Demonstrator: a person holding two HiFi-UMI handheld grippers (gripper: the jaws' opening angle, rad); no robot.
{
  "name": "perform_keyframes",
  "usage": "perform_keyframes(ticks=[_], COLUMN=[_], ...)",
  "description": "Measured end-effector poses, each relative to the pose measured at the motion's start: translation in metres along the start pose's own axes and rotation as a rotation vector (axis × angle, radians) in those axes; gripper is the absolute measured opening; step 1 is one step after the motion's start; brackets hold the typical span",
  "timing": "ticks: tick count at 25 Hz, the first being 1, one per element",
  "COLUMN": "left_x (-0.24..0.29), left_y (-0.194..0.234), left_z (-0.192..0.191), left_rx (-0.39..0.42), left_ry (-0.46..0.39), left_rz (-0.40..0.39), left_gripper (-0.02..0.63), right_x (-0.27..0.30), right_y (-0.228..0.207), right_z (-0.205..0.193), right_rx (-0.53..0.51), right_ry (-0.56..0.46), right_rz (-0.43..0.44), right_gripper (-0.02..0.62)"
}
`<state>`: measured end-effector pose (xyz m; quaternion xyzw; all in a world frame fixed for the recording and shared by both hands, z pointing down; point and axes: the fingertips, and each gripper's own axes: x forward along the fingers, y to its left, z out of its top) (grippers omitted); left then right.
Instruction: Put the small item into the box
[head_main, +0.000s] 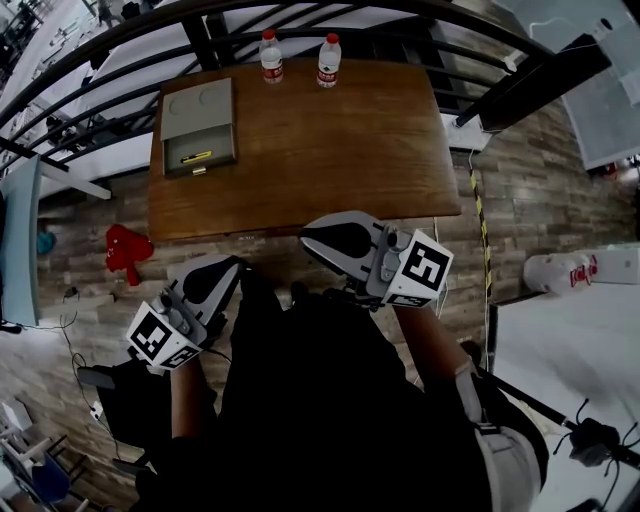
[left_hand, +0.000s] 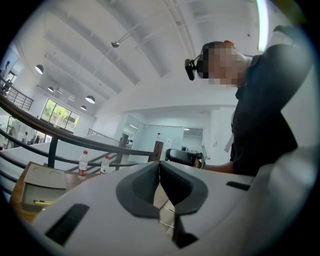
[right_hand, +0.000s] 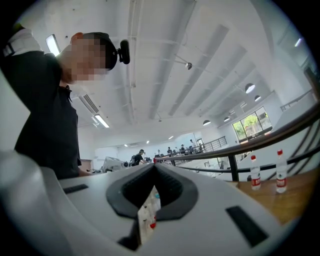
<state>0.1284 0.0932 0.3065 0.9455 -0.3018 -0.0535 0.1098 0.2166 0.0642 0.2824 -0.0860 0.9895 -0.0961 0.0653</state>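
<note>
A grey box (head_main: 198, 125) lies open at the left end of the wooden table (head_main: 330, 140). A small yellow item (head_main: 196, 157) rests in its near part. In the left gripper view the box (left_hand: 42, 186) and the yellow item (left_hand: 42, 202) show low at the left. My left gripper (head_main: 236, 264) is held near my body, short of the table's front edge, and is shut on nothing. My right gripper (head_main: 306, 236) hangs just before that edge, also shut and empty. The jaws touch at their tips in both gripper views (left_hand: 160, 165) (right_hand: 152, 167).
Two water bottles (head_main: 271, 55) (head_main: 329, 60) stand at the table's far edge, against a dark railing (head_main: 120, 40). A red object (head_main: 125, 250) lies on the floor at the left. A white bag (head_main: 560, 272) sits on the floor at the right.
</note>
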Motion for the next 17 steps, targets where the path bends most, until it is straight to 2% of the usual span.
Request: perform_keyframes(ticks=[17], left_x=[0.021], left_y=[-0.024], left_z=[-0.015], left_rx=[-0.014], left_ry=[0.047], left_rz=[-0.046], left_gripper=[0.015], right_x=[-0.022], right_y=[0.01], right_z=[-0.008], right_rx=[0.008], right_ry=[0.02], right_rz=[0.03], right_gripper=[0.011])
